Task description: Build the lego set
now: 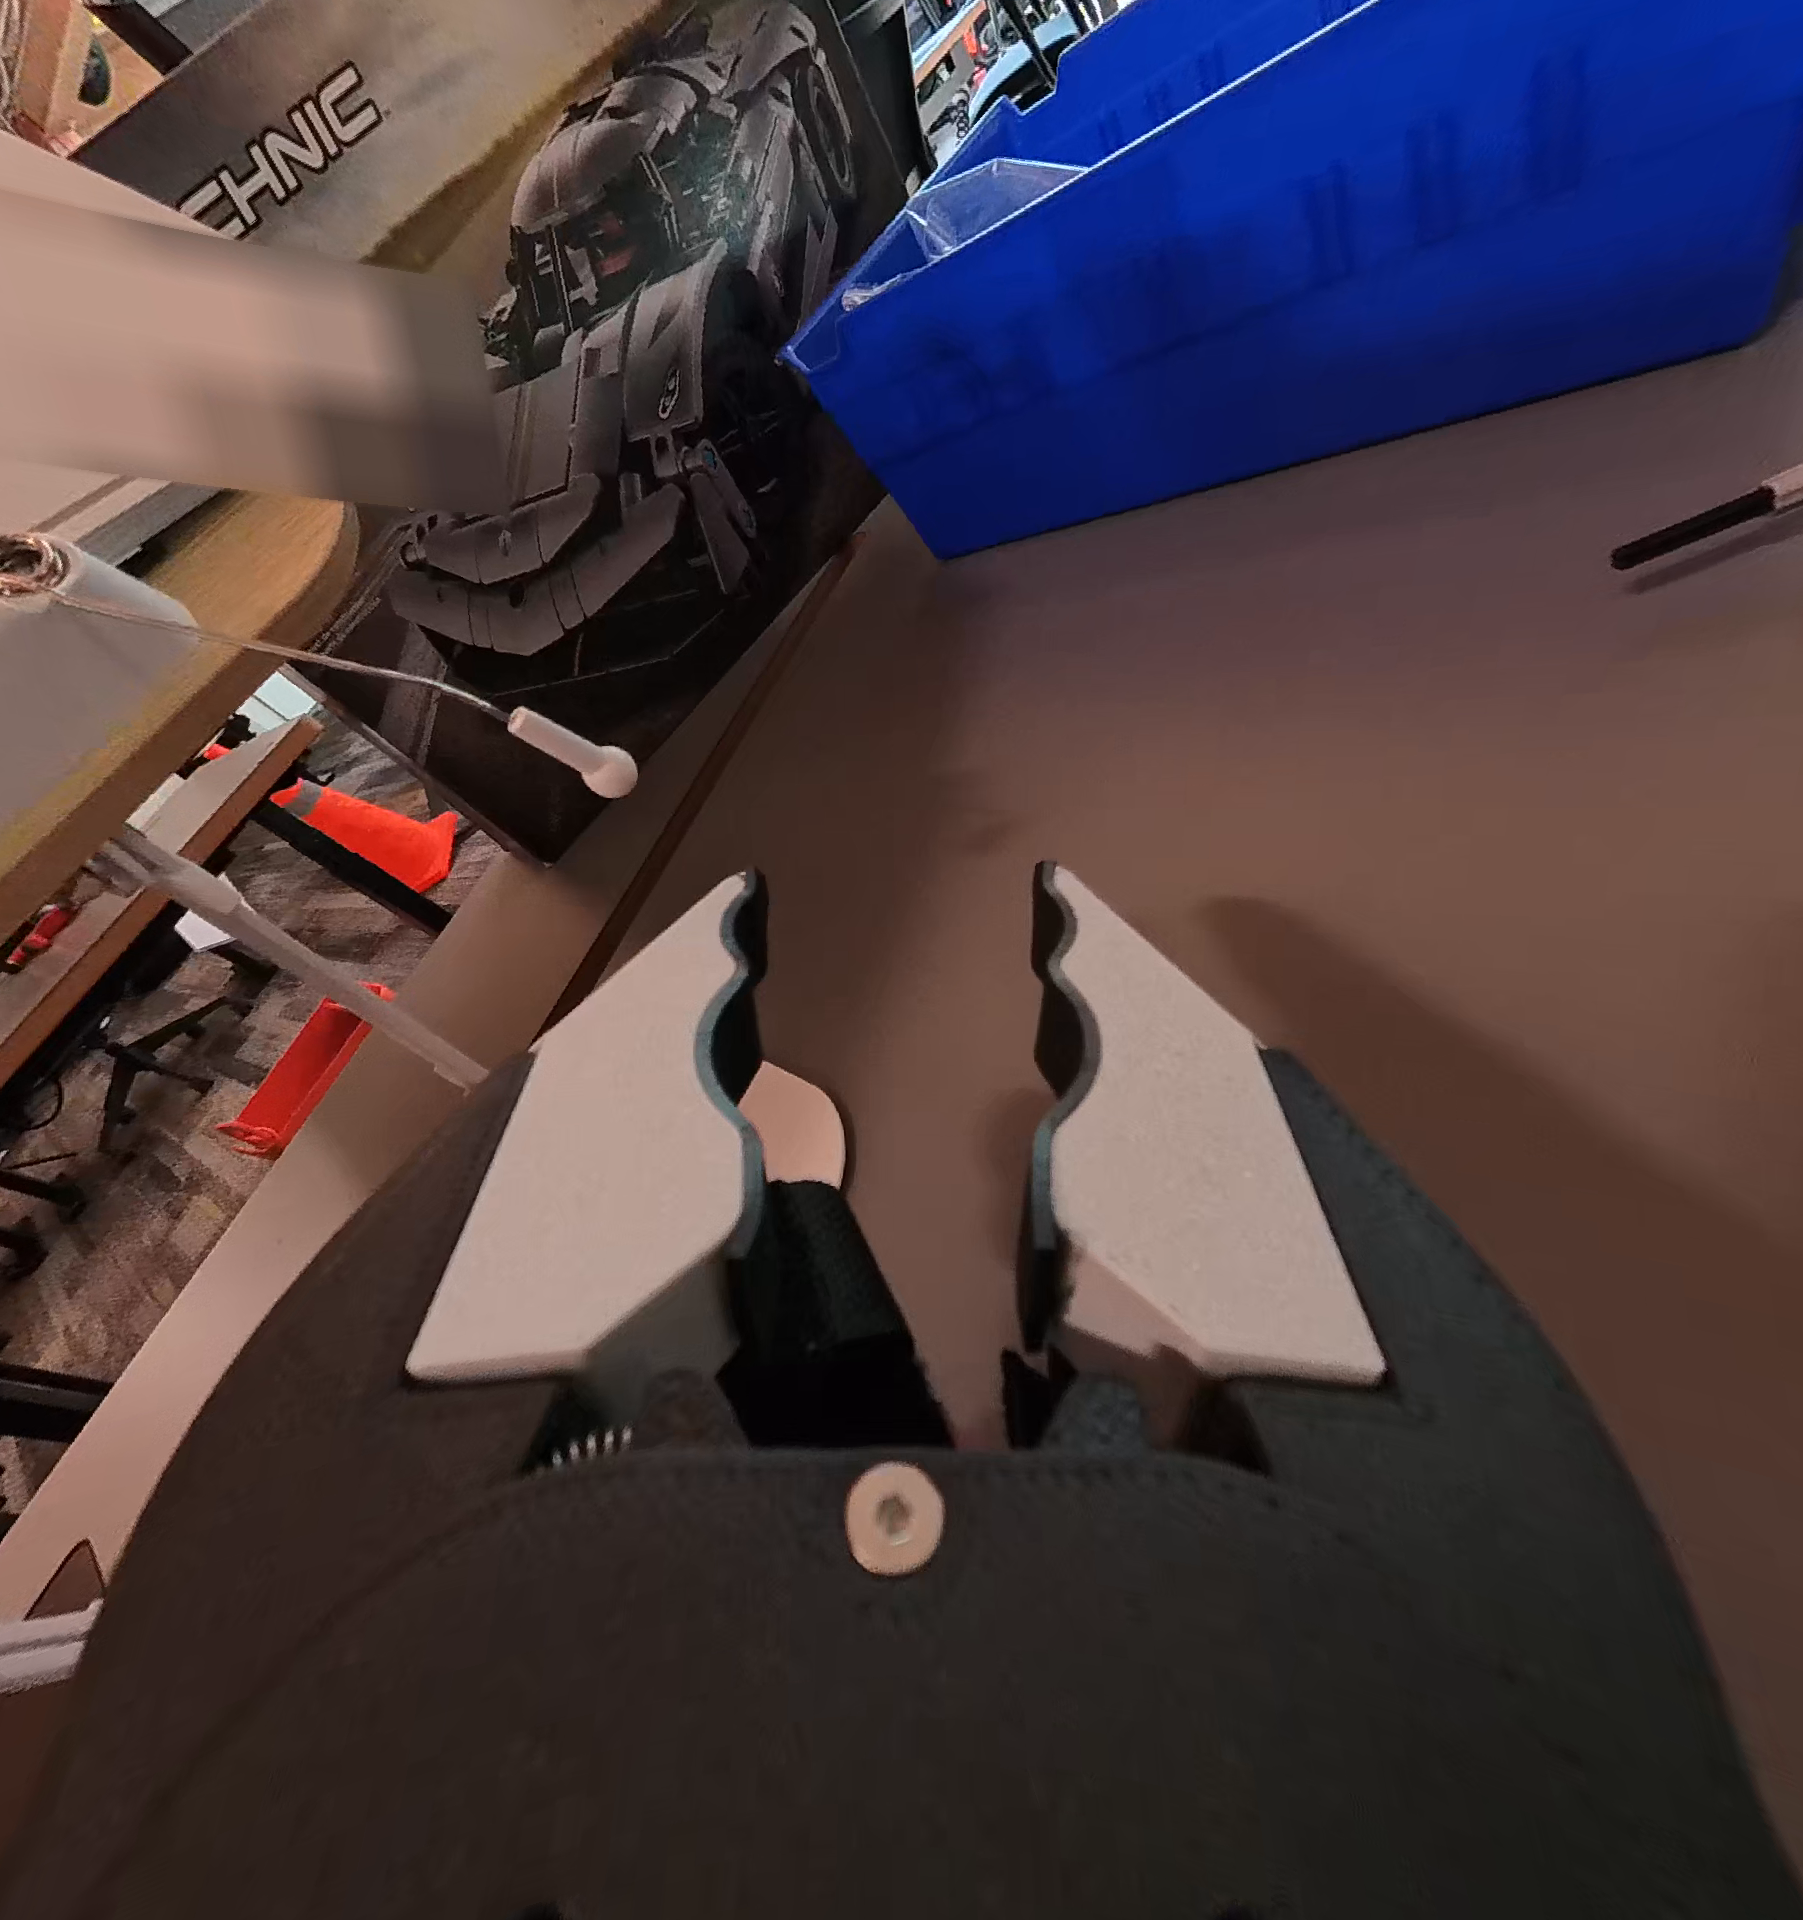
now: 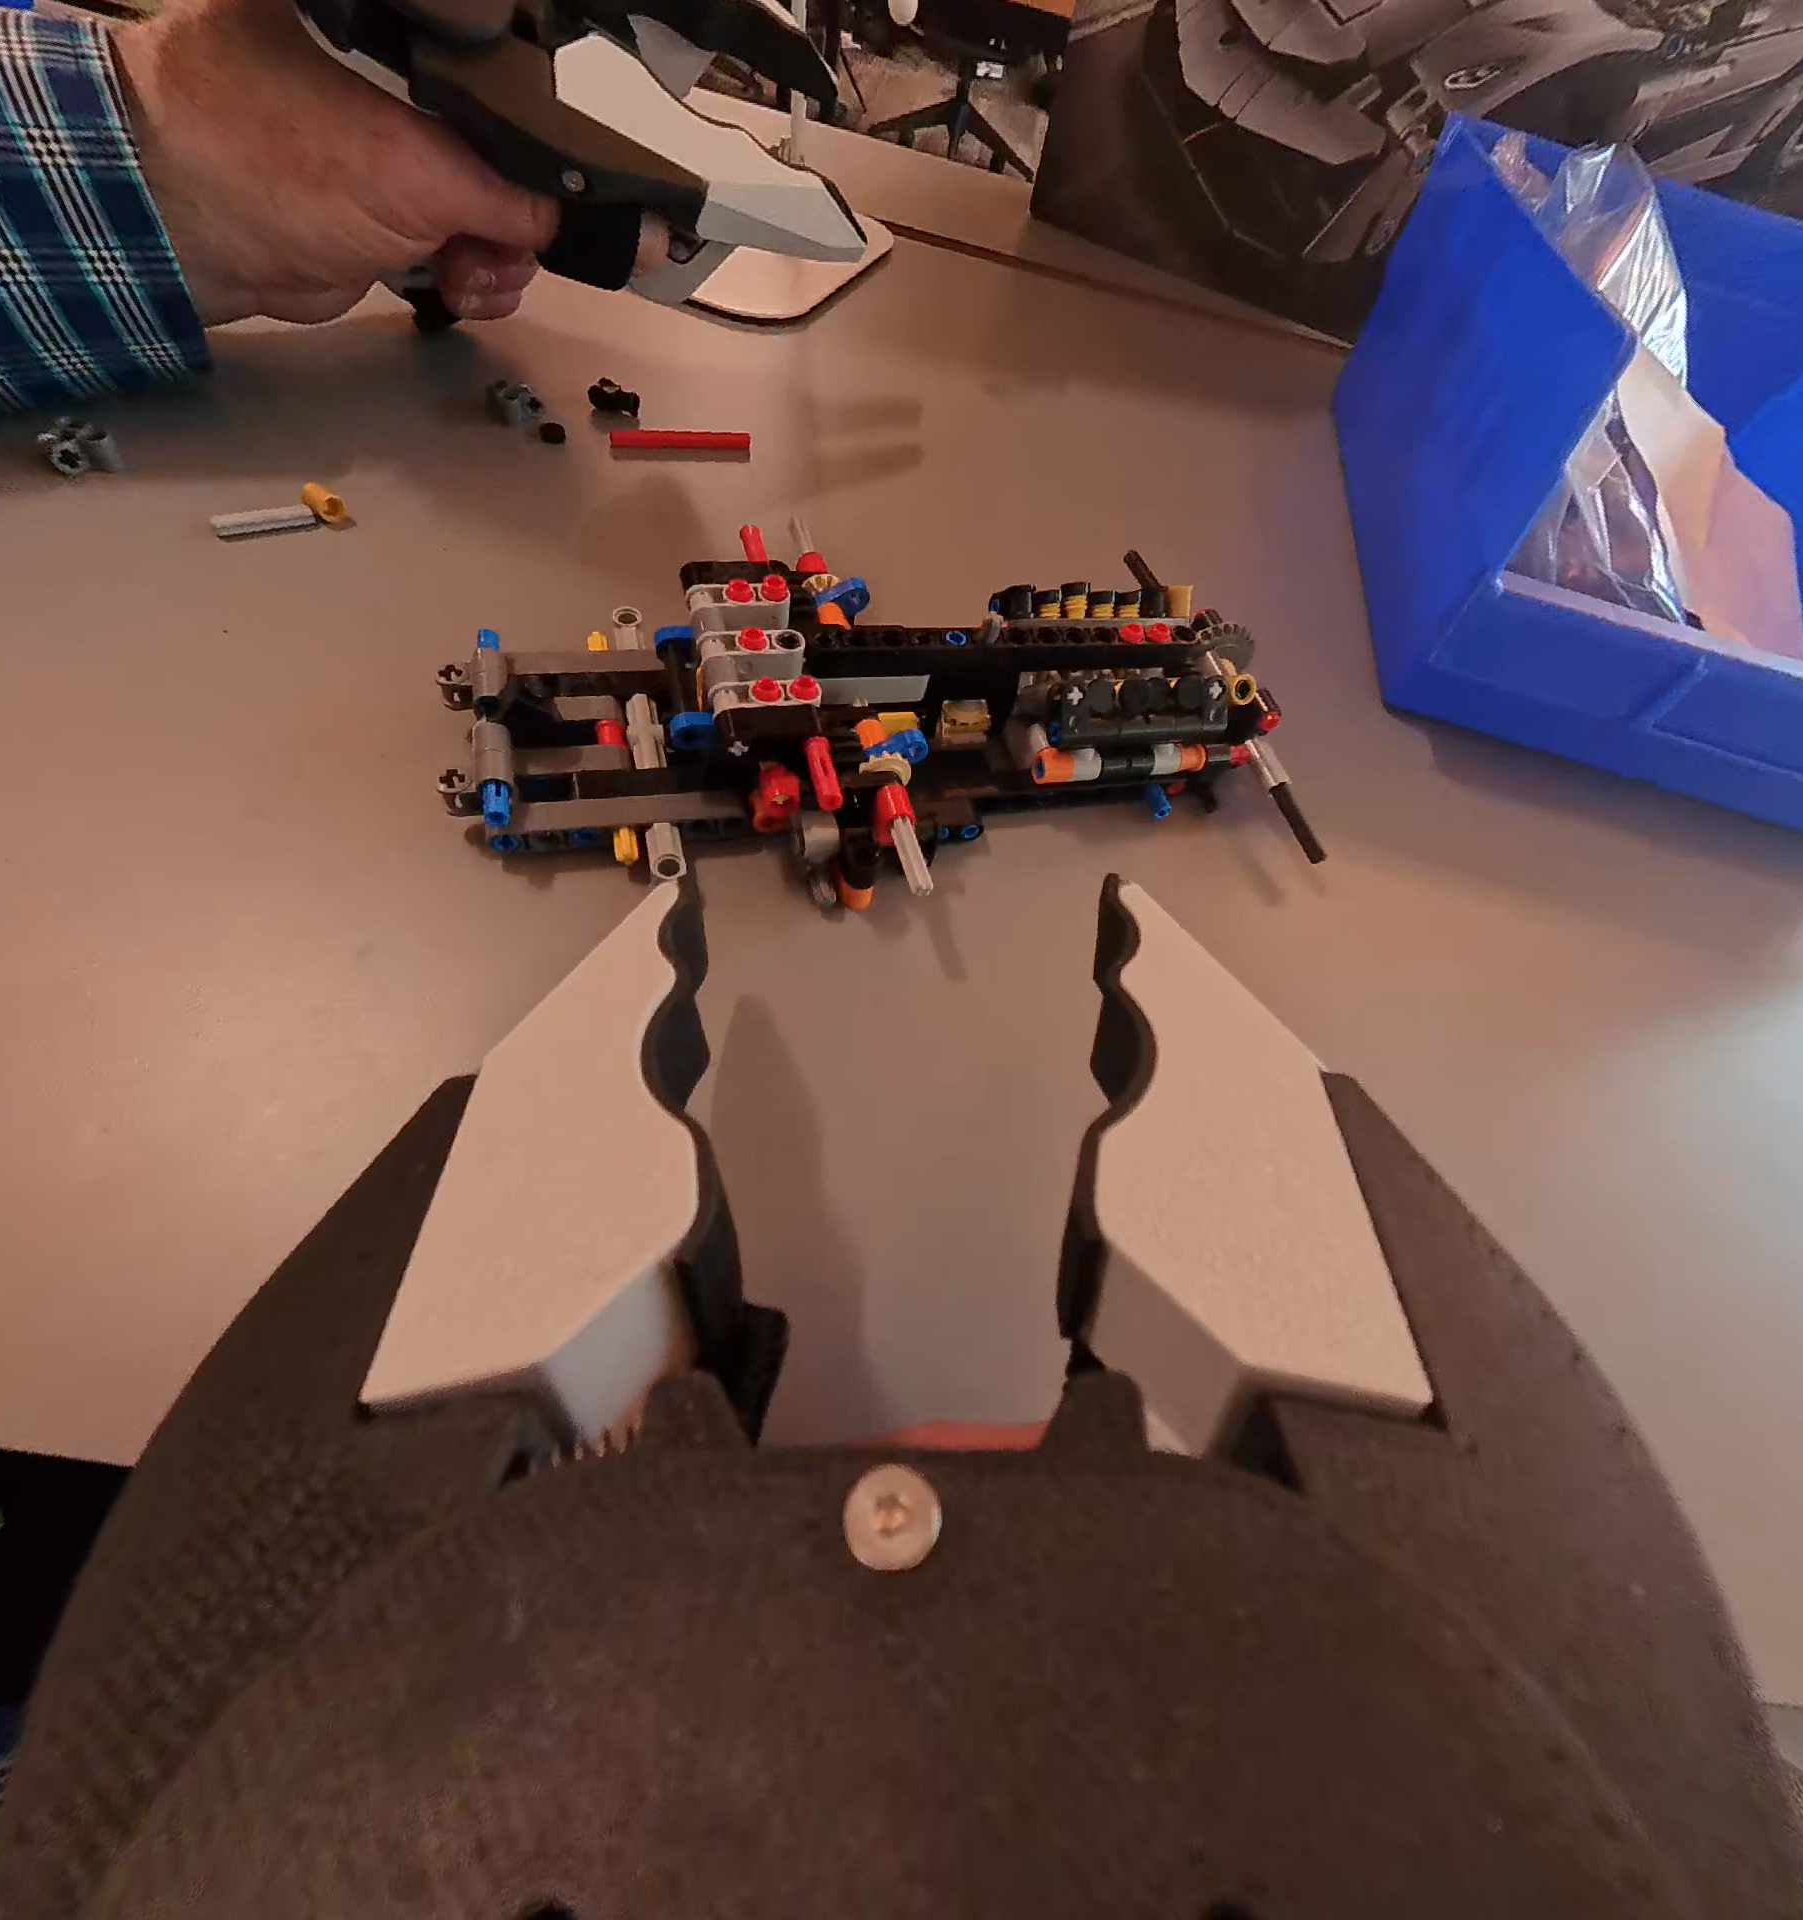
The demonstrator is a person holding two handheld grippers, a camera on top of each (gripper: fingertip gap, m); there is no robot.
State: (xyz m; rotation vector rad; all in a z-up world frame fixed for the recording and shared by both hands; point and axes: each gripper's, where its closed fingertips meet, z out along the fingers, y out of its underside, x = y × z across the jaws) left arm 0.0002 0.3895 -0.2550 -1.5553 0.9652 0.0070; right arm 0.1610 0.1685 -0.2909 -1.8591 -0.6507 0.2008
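The half-built lego chassis (image 2: 855,717), a long studded frame of black beams with red, blue and yellow pins, lies flat on the smooth grey tabletop (image 2: 253,987). Right tongs (image 2: 897,894) gape empty just before it; left tongs (image 1: 897,883) part moderately, empty, near a glossy blue plastic bin (image 1: 1292,312)

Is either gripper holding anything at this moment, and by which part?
Nothing is held. The left gripper and right gripper both have open jaws over bare table; the lego assembly lies untouched.
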